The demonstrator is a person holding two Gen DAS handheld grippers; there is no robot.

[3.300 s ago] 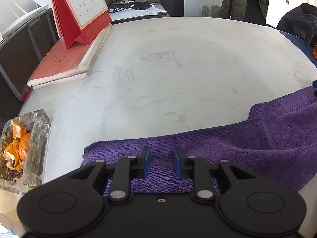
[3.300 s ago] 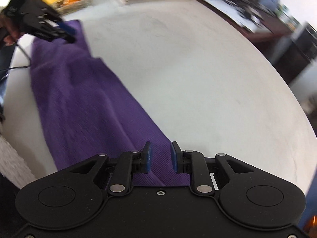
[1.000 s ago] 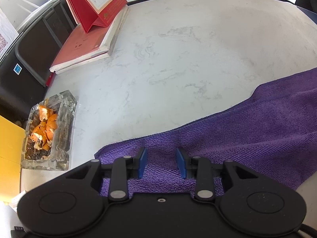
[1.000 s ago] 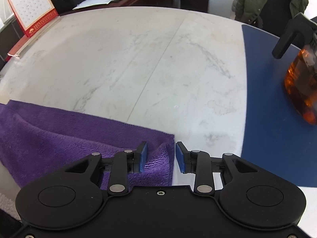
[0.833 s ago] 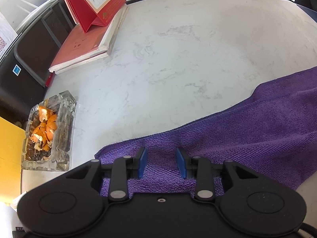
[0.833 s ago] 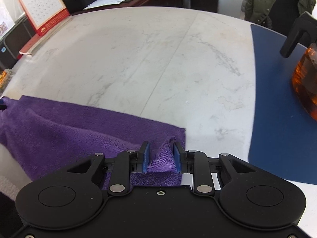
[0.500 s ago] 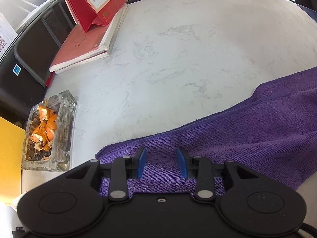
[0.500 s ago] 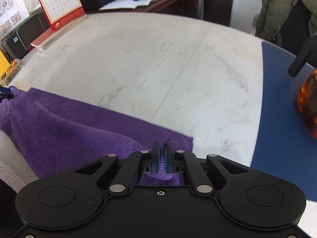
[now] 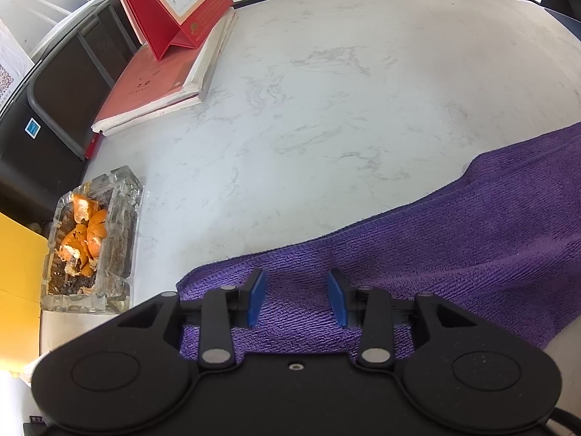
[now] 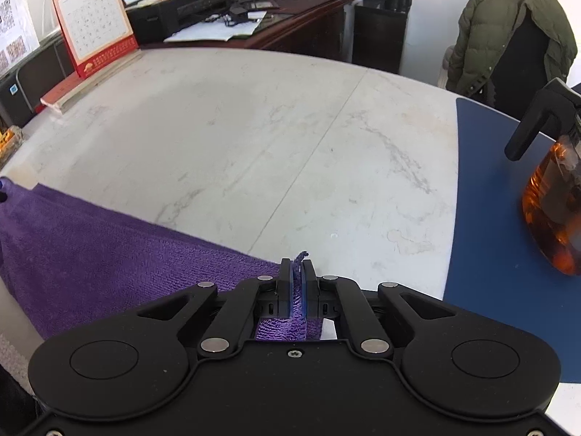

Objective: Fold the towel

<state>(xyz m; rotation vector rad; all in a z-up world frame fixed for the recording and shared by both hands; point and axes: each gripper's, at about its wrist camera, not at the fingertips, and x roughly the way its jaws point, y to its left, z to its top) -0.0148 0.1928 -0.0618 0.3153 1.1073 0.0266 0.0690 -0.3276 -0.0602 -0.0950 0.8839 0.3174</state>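
Note:
A purple towel (image 9: 454, 254) lies stretched along the near edge of the white marble table (image 9: 326, 109). In the left wrist view my left gripper (image 9: 296, 279) hangs over the towel's left end, close to its corner. Its jaws are opening; the blue pads (image 9: 254, 298) straddle flat cloth without pressing on it. In the right wrist view my right gripper (image 10: 297, 265) is shut on the towel's right corner, a tuft of which sticks up between the pads. From there the towel (image 10: 109, 239) runs off to the left.
A glass ashtray (image 9: 90, 239) with orange peel sits just left of the towel's end. A red book (image 9: 156, 87) and a desk calendar (image 9: 170, 0) lie at the far left. On the right are a blue mat (image 10: 490, 218) and an amber glass jug (image 10: 555, 210).
My right gripper closed on the towel's right corner and tipped upward, so more of the room shows. The left gripper stayed in place and its jaws spread a little wider.

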